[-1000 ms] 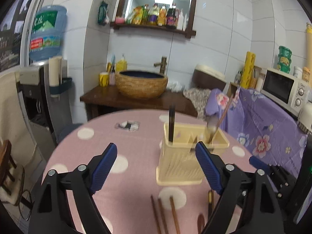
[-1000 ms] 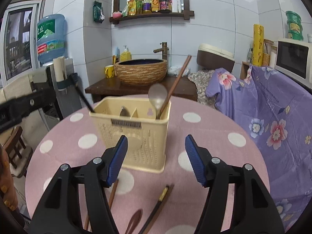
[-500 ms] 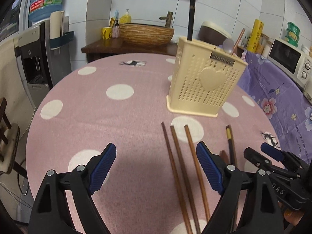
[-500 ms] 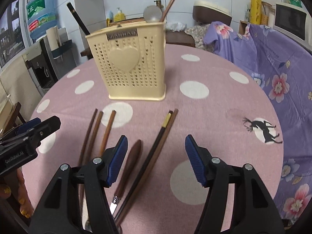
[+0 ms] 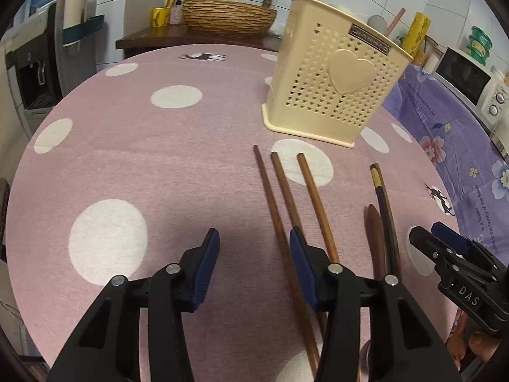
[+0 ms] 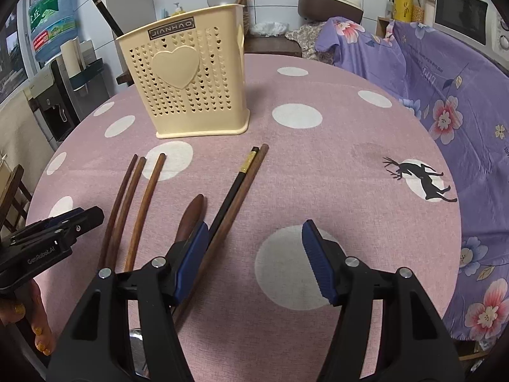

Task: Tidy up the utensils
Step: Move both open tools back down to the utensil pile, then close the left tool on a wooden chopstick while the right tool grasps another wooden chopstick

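Note:
A cream utensil holder (image 5: 334,86) (image 6: 191,79) with a heart stands on the pink dotted table and holds a spoon, a brown chopstick and a black chopstick. Three brown chopsticks (image 5: 286,191) (image 6: 133,191) lie in front of it. A black and a brown chopstick (image 5: 383,203) (image 6: 241,184) and a spoon with a brown handle (image 5: 373,232) (image 6: 189,216) lie beside them. My left gripper (image 5: 254,267) is open low over the table, its right finger over the three chopsticks. My right gripper (image 6: 254,254) is open, its left finger over the black and brown pair.
The round table (image 5: 127,146) ends close at the left and near sides. A purple floral cloth (image 6: 445,89) covers furniture to the right, with a microwave (image 5: 467,79) on it. A wooden stand with a woven basin (image 5: 226,19) stands behind the table.
Both grippers dropped from above the holder to low over the table and moved in over the loose utensils. The left jaws have narrowed. Nothing was picked up.

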`<state>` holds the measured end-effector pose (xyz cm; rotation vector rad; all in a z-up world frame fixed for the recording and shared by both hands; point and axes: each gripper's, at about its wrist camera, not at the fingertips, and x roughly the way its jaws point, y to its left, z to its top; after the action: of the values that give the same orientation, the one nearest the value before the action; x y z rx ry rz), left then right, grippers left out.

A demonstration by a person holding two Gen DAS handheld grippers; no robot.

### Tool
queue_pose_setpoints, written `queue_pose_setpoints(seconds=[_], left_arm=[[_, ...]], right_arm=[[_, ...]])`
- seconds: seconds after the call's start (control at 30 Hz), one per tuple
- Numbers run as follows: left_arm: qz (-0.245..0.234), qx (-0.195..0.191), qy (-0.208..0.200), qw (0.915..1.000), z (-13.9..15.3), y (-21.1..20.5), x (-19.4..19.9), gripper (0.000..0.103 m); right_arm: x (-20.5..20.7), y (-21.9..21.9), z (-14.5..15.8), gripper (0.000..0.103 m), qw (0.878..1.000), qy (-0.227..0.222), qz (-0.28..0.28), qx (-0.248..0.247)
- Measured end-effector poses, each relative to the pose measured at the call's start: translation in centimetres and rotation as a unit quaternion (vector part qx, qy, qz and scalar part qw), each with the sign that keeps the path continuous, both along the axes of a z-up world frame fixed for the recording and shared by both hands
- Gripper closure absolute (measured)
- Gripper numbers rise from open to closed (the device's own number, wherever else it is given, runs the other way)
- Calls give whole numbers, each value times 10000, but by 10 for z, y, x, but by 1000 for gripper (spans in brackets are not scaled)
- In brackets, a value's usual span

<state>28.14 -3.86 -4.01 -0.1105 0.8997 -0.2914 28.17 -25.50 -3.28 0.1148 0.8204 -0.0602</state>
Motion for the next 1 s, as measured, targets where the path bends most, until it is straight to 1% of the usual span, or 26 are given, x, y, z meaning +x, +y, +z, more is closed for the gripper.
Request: queue_pose_setpoints(seconds=[0.1, 0.17, 0.4, 0.5, 0.53, 0.63, 0.77, 0.83, 0.93, 1.0], left_arm=[[-76, 140, -21, 9999, 0, -10, 5, 61], [-96, 279, 16, 9996, -3, -14, 10, 66], [-142, 496, 3, 9987, -2, -25, 21, 69], [-143, 775, -38, 9969, -1, -32, 26, 76], [-152, 880, 14, 9960, -2, -34, 30, 79], [-114, 1043, -9, 9945, -4, -34, 38, 85], [-82, 1090, 33, 9940, -4, -26, 48, 90], [-32, 1038, 74, 9946, -3, -18, 53, 91], [-31, 830, 170, 9964, -1, -5, 58, 91], [-5, 877, 144, 9960, 0, 0, 58, 91]], right_arm=[[0, -2, 0, 41, 10000, -13, -8, 11], [0, -4, 0, 41, 10000, -6, 2, 13], [1, -6, -2, 41, 10000, 29, -14, 35], [1, -4, -1, 41, 10000, 23, 25, 26], [1, -2, 1, 41, 10000, 0, 51, 16], [1, 2, 6, 41, 9999, -66, 111, 4], [5, 11, 13, 41, 9995, -89, 306, 31], [11, 20, 17, 41, 9986, -71, 508, 117], [23, 35, 22, 45, 9961, 7, 836, 293], [36, 49, 23, 49, 9944, 102, 1027, 239]])
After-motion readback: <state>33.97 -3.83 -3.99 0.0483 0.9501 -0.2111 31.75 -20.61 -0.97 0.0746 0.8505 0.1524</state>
